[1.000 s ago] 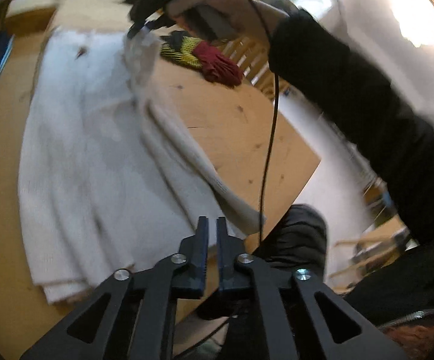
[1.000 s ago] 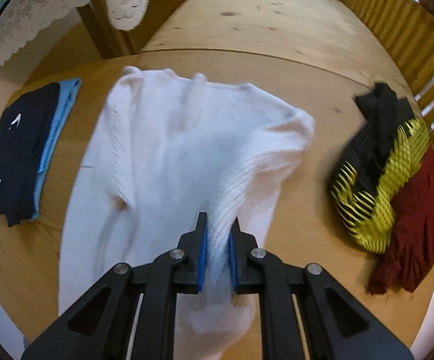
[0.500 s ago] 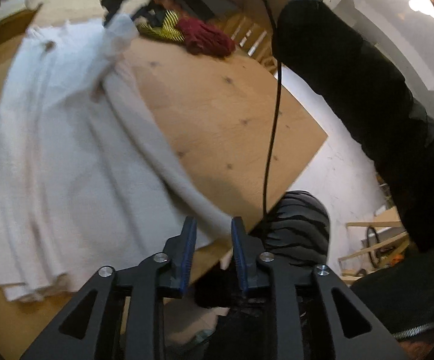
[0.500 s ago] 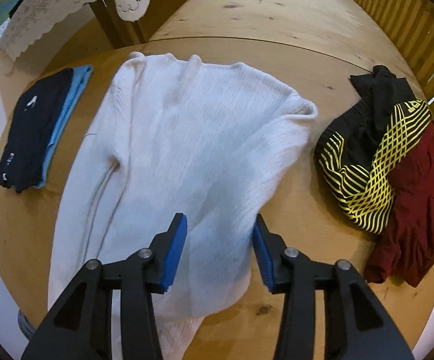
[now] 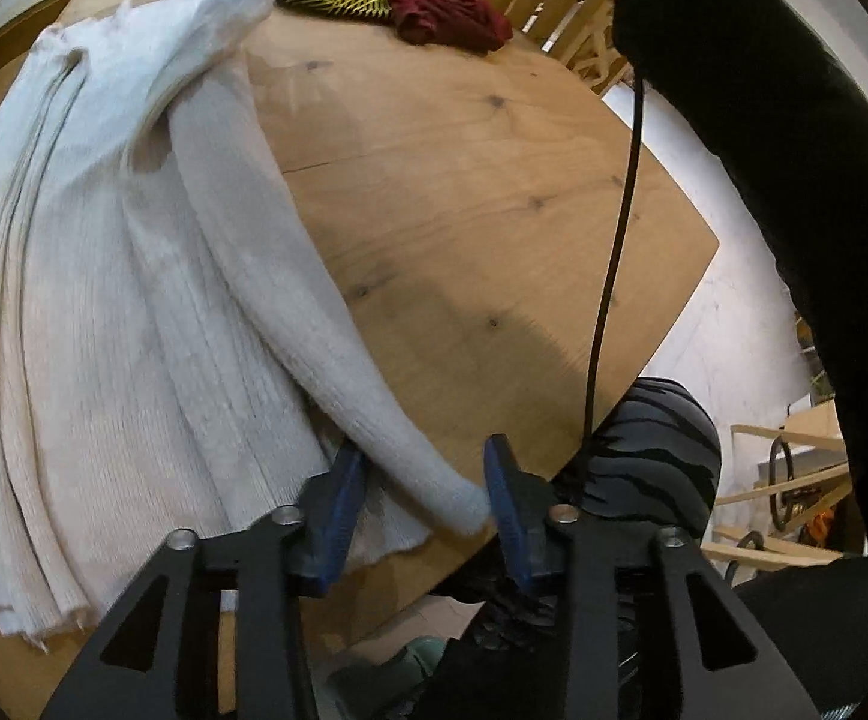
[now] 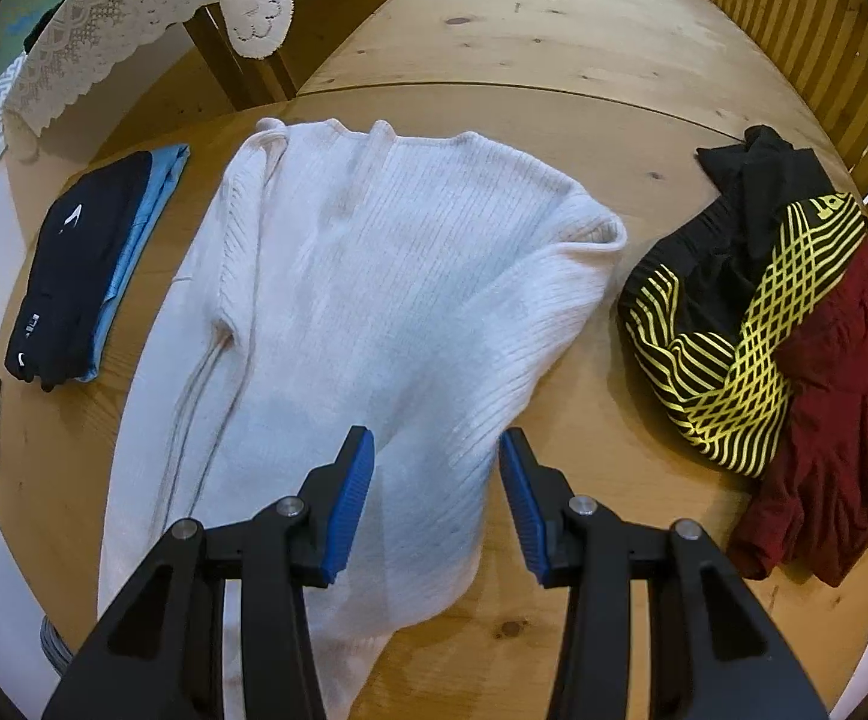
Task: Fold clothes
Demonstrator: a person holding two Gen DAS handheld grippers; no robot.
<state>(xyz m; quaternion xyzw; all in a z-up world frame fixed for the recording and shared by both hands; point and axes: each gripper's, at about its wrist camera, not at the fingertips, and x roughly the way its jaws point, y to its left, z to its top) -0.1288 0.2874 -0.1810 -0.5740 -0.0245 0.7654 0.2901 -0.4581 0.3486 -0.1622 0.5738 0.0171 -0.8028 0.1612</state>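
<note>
My left gripper (image 5: pixel 422 492) has its jaws wide apart around the sleeve (image 5: pixel 290 276) cuff at the surface (image 5: pixel 463 180) edge. My right gripper (image 6: pixel 434 492), jaws equally apart, hovers over the sweater (image 6: pixel 374 276) lying flat. Beyond lies a shirt (image 6: pixel 757 324).

Left wrist view: low at desk (image 5: pixel 463 192) edge, close, facing along the white sweater (image 5: pixel 104 312). Right wrist view: higher, looking down. Shared: sweater, red-yellow garment (image 6: pixel 763 348).
</note>
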